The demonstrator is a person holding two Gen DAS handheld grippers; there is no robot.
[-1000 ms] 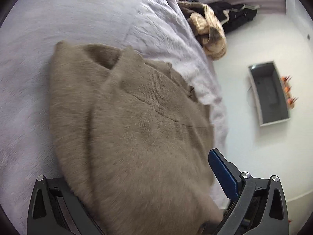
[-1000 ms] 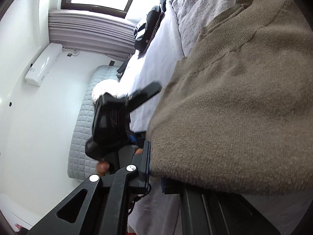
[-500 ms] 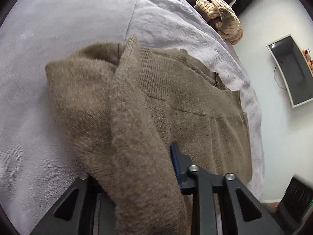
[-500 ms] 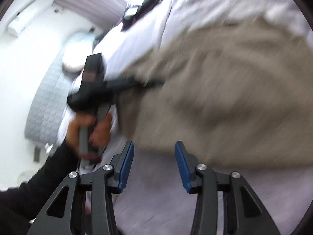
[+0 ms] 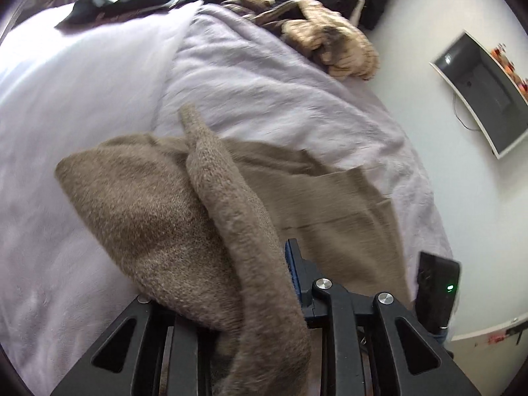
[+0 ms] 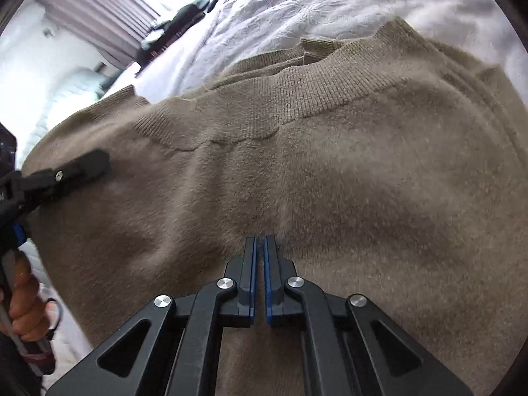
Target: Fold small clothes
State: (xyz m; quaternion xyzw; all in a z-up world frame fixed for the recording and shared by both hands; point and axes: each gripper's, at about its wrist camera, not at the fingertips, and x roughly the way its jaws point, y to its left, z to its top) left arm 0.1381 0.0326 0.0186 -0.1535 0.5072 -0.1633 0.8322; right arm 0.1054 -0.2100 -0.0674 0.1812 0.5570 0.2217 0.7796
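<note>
Sweater (image 6: 330, 171) of tan knit lies spread on the bed (image 5: 264, 92), straight ahead of both grippers. The left gripper (image 5: 260, 264) is clamped on a thick fold of it, which drapes back over its fingers. The right gripper (image 6: 259, 247) has just been closing and pinches the sweater's near edge at its tips.

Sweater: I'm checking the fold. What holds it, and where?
The left gripper, its jaws just closing, pinches a raised fold of the sweater. The right gripper is shut, tips against the sweater's body; whether it pinches fabric cannot be told.
</note>
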